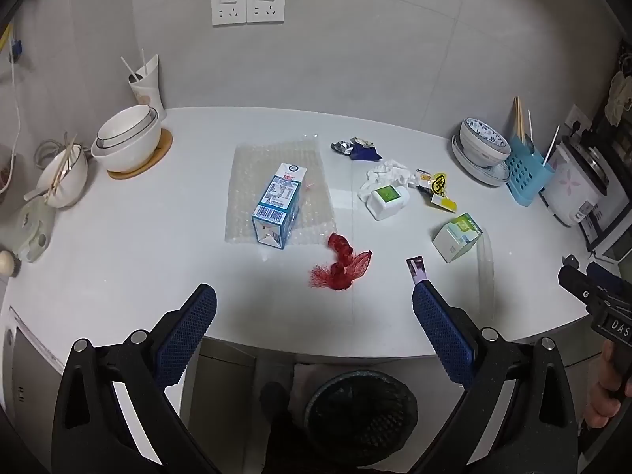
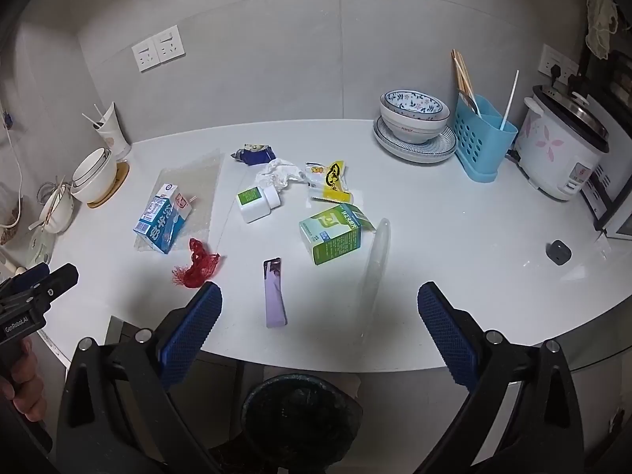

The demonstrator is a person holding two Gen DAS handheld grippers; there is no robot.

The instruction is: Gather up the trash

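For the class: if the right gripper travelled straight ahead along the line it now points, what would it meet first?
Most likely the purple sachet, lying flat on the white countertop just ahead of the right gripper, whose jaws stand open and empty. Depth is uncertain; it might meet bare counter beside the sachet instead.

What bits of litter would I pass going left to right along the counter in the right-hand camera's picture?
Blue milk carton → red mesh net → purple sachet → green box → clear plastic strip.
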